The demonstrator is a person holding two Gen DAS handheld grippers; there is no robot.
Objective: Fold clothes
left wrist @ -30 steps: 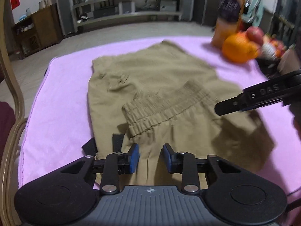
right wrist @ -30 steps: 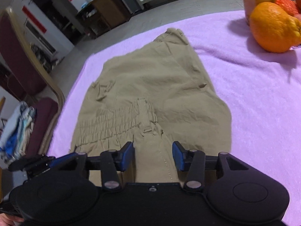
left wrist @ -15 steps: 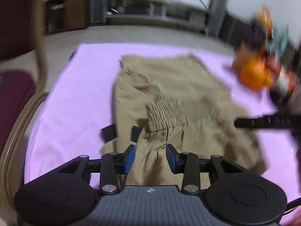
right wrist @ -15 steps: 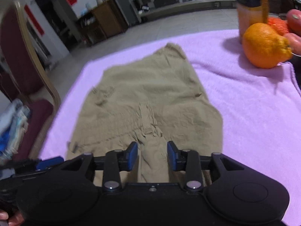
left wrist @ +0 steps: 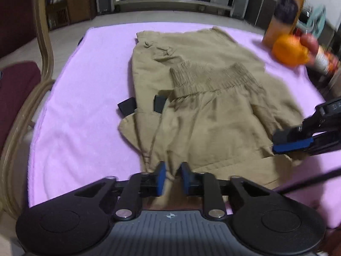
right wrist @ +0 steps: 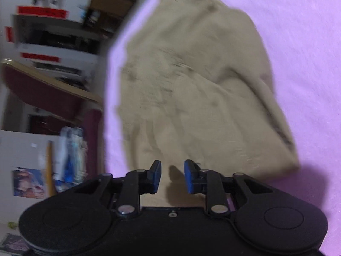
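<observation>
Pinching khaki trousers point(left wrist: 213, 115) near hem: left hand-held gripper point(left wrist: 172, 176); pink cloth point(left wrist: 85, 98) bare leftward.

Right claw point(right wrist: 172, 176), jaws slightly apart, over blurred khaki trousers point(right wrist: 191, 89) on purple cloth point(right wrist: 298, 42).

Your left gripper point(left wrist: 172, 178) is matte black with blue pads, silver screws and a ribbed grey plate bearing a small cross mark; your right gripper point(right wrist: 172, 176) matches, its plate plain black.

Dim indoor light; right wrist view motion-blurred, left sharper; fisheye edges bowed.
</observation>
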